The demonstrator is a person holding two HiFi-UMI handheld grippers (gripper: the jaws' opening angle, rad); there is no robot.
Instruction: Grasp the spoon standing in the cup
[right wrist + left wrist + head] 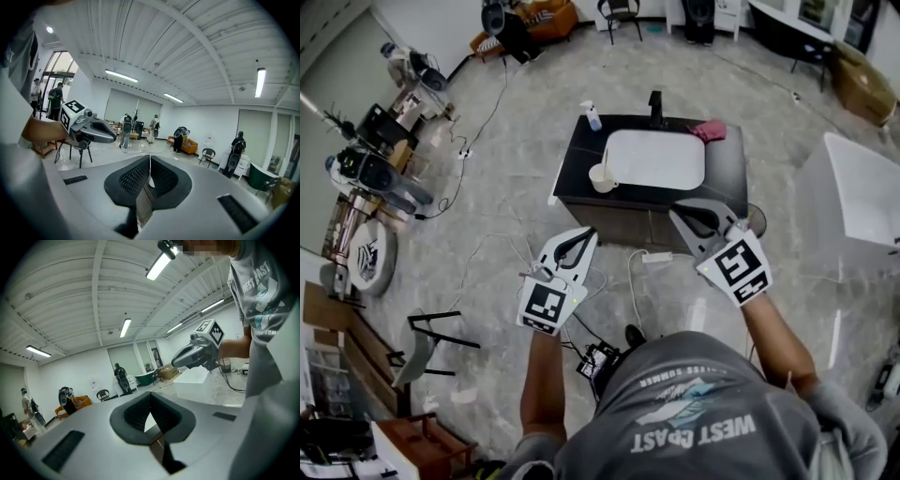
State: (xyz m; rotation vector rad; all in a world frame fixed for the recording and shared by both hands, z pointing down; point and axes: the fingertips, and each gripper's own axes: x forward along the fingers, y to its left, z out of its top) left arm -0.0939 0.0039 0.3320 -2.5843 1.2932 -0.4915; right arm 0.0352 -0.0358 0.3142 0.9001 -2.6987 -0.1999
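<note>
**Spoon in the cup at the counter's front left corner, both grippers closed and empty**

We see the spoon (605,157) standing upright in the white cup (601,178). The cup sits at the front left corner of the dark counter (727,173), just beside the left edge of the white sink (656,159). A bottle (593,116) stands at the back left corner and a pink cloth (709,130) lies near the back right. We hold the left gripper (579,236) and the right gripper (686,214) on our side of the counter's front edge, apart from the cup. Each has its jaws pressed together with nothing between them

Grey shirt (703,412), large print: "WEST COAST" (upside down from the head view).
Same shirt, smaller line: "SUMMER"; the word before it is unreadable.
</note>
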